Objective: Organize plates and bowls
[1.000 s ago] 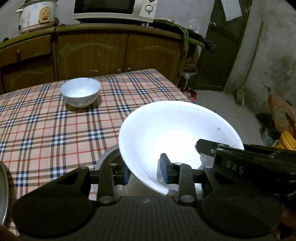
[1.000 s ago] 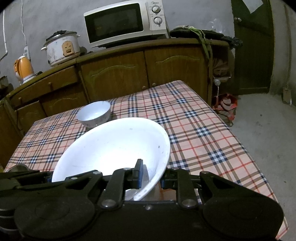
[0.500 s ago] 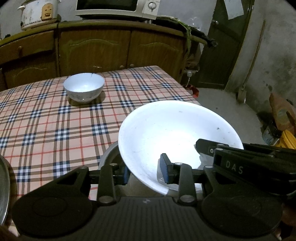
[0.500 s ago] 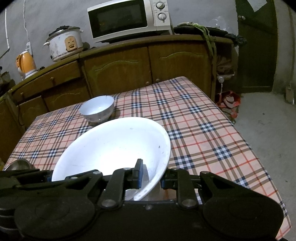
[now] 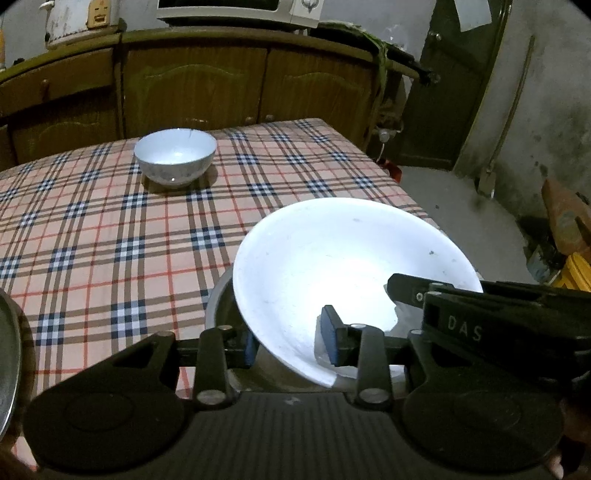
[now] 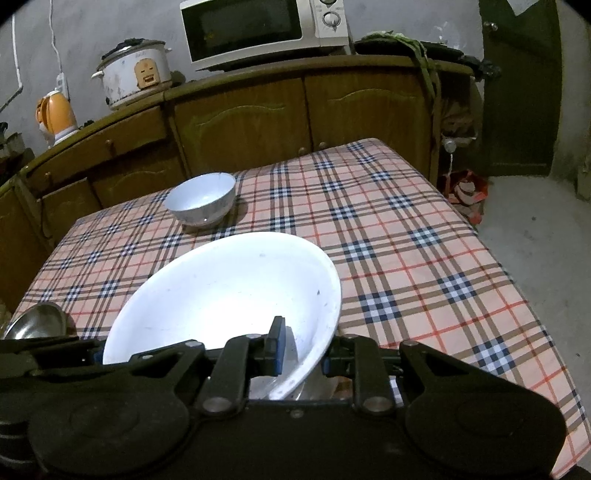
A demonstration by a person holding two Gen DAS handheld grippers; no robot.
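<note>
Behind plaid tablecloth (image 6: pixel 388 229), wooden cabinets (image 6: pixel 295 110) bear microwave (image 6: pixel 258 29).

Dim kitchen, wooden cabinets (image 6: pixel 240 122), concrete floor (image 6: pixel 535 236)

My left gripper (image 5: pixel 290 341) points down at a slant, its pads pinched on the near rim of the white plate (image 5: pixel 332 266). My right gripper (image 6: pixel 301 349) slants down likewise and clamps the same plate's rim from the other side, one finger inside, one outside. Both sit side by side.
</note>
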